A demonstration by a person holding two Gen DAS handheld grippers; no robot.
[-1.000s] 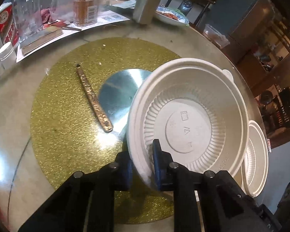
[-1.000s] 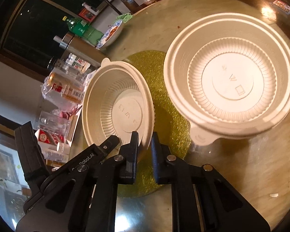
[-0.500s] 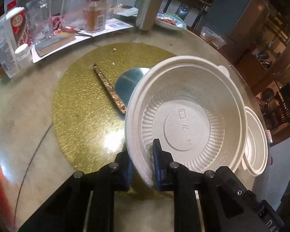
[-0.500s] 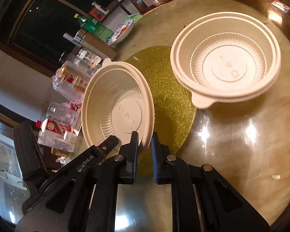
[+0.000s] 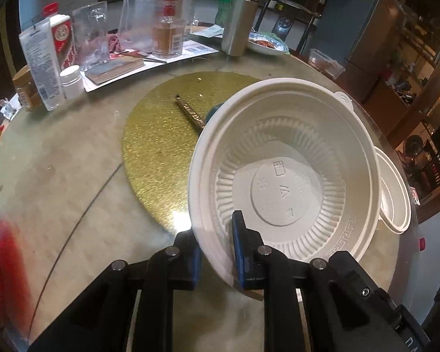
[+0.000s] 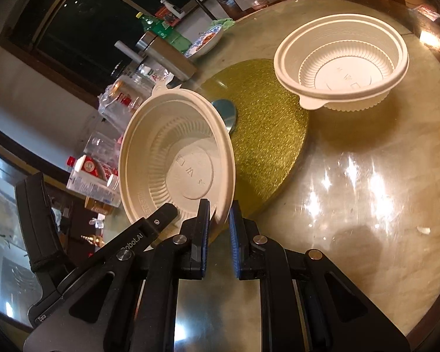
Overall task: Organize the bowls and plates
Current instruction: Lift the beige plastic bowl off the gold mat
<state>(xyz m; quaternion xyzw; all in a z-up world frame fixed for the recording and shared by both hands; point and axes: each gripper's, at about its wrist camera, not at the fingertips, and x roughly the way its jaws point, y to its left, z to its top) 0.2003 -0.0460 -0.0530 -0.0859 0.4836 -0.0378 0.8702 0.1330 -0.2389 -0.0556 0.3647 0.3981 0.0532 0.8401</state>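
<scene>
Bowls, white, ribbed, all empty. Gripping first bowl (image 5: 284, 176) by its near rim with left gripper (image 5: 217, 234), pads clenched on the wall, bowl tilting up over the gold mat's (image 5: 161, 135) right edge. Pinching second bowl (image 6: 176, 161) by its near rim with right gripper (image 6: 220, 214), bowl tipping on edge at the mat's left. Showing far bowl (image 6: 340, 67) upright at far right over the table (image 5: 58, 161); resting or lifted, cannot tell. Crowding the far-left table edge: amber bottle (image 5: 167, 29), steel flask (image 5: 237, 20), plate of food (image 5: 267, 45). Lying on the mat: slim metal bar (image 5: 190, 113). Backing the room: dark window (image 6: 73, 14).
</scene>
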